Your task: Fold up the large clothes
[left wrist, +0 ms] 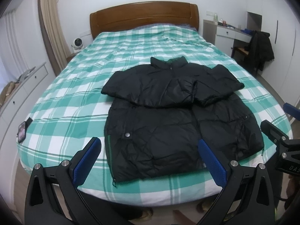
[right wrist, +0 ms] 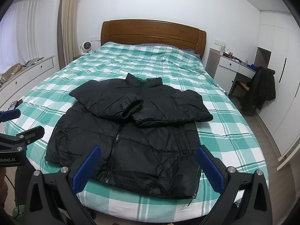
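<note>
Left wrist view, scanned from its left edge: a white drawer unit held loose items on top, a phone lay on the green-and-white checked bed cover at mid left, and a small white fan stood beside the wooden headboard. At centre frame the black puffer jacket lay flat on the cover, zipped, collar toward the headboard, both sleeves folded across its chest and meeting near the middle. Nothing lay on the jacket. At lower centre the left gripper hovered over the jacket's hem with its blue-padded fingers spread wide, holding nothing. Further right, the right gripper entered from the frame's edge; in its own view the right gripper likewise stood wide apart and empty above the hem near the bed's foot. At upper right a white desk carried bottles and small clutter, and a dark coat hung over a chair before the white wardrobe doors.
</note>
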Available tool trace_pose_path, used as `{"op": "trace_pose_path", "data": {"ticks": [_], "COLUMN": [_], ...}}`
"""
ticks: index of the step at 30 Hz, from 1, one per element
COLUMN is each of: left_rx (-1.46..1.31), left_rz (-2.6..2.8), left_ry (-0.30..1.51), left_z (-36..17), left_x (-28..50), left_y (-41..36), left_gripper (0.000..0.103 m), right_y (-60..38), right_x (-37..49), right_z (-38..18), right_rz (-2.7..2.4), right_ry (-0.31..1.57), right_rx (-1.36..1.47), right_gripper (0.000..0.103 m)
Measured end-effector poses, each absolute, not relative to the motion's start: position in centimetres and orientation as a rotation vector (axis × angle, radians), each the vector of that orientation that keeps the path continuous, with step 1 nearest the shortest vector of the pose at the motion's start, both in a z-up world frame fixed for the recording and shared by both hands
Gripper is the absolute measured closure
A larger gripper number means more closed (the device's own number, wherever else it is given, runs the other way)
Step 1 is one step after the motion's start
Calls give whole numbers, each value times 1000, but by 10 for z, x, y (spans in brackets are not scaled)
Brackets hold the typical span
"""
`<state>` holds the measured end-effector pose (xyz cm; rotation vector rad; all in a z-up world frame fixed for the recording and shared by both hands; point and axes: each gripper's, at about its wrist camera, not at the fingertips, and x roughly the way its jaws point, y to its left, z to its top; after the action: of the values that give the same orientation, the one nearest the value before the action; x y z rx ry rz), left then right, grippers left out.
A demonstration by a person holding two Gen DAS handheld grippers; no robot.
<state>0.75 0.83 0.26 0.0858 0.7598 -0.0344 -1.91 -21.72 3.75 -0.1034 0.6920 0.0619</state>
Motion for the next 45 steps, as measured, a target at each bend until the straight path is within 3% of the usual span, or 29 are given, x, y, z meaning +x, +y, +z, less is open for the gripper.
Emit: {"op": "trace_pose_path", "data": {"ticks": [45], "left_rx": [131], "left_rz": [-29], "left_ry": [775], "left_z": [-10], "left_x": [5], "left_y": [7], "left_gripper": [0], "right_y": [-207], "right_x": [-19], "right_z": [30], "right_rz": [83], "right_ry": [711], "right_rx": [-114], "right_gripper": [0]}}
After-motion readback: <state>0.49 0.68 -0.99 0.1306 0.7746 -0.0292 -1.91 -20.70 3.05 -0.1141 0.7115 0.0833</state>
